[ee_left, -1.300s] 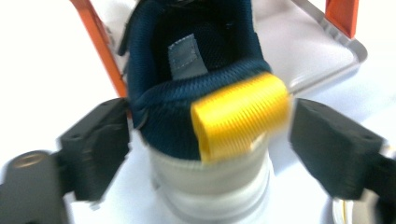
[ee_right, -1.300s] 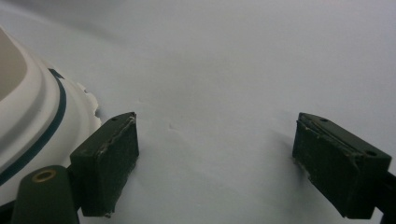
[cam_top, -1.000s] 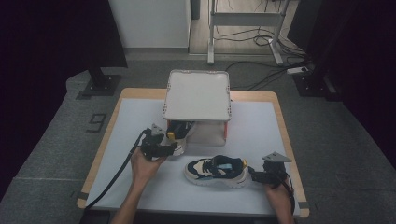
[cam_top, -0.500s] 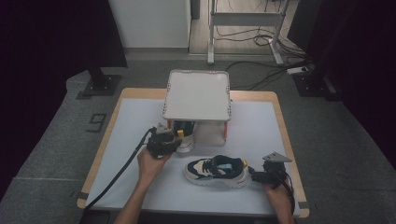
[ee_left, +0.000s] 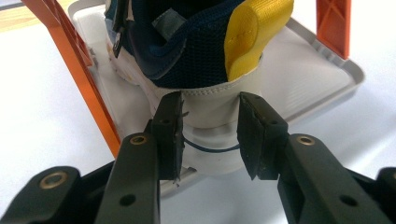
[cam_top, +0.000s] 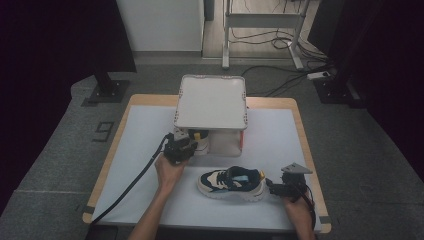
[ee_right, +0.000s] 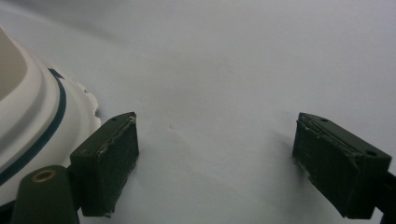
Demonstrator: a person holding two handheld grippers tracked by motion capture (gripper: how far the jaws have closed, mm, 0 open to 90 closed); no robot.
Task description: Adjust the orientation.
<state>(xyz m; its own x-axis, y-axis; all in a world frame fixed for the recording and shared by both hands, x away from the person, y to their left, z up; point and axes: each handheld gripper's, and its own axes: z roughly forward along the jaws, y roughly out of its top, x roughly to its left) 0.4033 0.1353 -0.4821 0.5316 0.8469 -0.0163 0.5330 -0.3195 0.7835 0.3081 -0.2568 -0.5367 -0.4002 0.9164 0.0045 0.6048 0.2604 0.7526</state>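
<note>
The left tool [ee_left: 210,135] stands half open, its jaws either side of the heel of a shoe [ee_left: 201,60] on the lower tray of the rack [cam_top: 211,102]; contact looks near, though I cannot be sure. The heel is padded yet firm, light, a fair place to pinch. The right tool [ee_right: 215,163] gapes wide, empty, on the table [cam_top: 140,130] beside the second shoe [cam_top: 231,182]. Since a second ago the left tool has pushed forward to the rack.
</note>
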